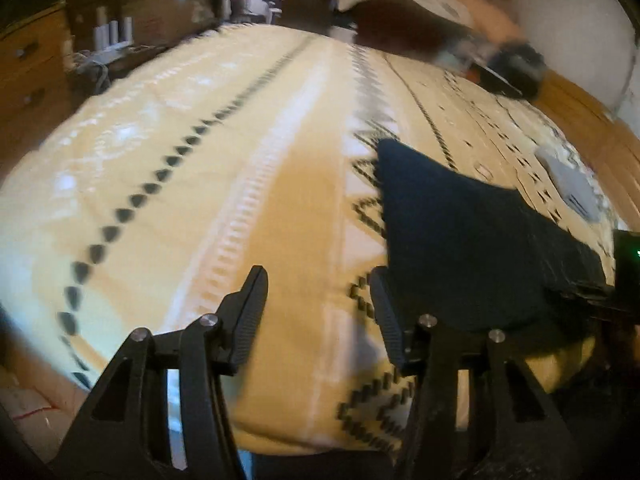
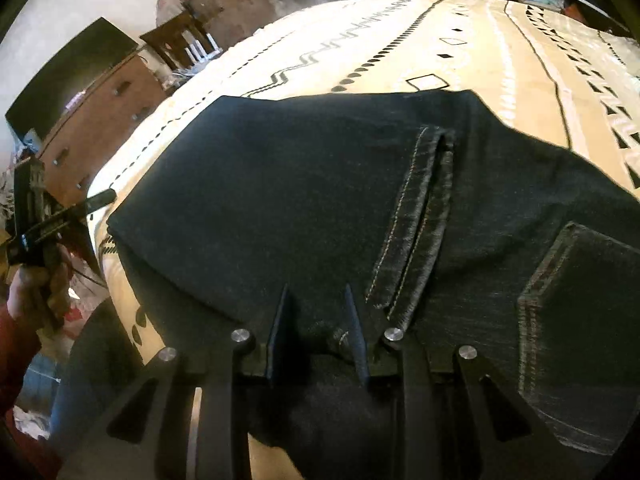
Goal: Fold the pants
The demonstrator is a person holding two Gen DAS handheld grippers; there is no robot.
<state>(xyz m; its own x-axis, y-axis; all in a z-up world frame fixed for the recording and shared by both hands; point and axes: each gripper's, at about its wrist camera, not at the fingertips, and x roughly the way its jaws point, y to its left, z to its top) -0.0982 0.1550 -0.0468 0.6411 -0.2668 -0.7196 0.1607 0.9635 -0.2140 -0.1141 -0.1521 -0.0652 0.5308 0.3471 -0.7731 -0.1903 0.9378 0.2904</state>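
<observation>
Two grippers are at work over a bed with a yellow blanket (image 1: 288,200) that has black shapes on it. Off to the left of the left gripper (image 1: 318,316) stands a brown dresser (image 1: 24,76), past the edge of the bed. The left gripper is wide open, with nothing between its two black fingers (image 1: 250,312). It hangs over the bare blanket, near the front edge of the bed. Just to the right of it lies one corner of the dark blue pants (image 1: 472,240). The cloth runs right up beside the right finger, but I cannot tell if it touches. Farther to the right, near the edge of the bed, a small gray flat thing (image 1: 572,184) lies on the blanket.

The pants (image 2: 304,200) are spread flat on the blanket (image 2: 500,68) in front of the right gripper (image 2: 316,312). This gripper is pinching the near edge of the pants, with a lump of dark cloth caught between its fingers (image 2: 280,328). Just to the right of those fingers is a stitched seam flap (image 2: 420,224). More to the right is a back pocket (image 2: 580,340). Way off to the left, a hand (image 2: 36,280) holds the other gripper beside the bed.
</observation>
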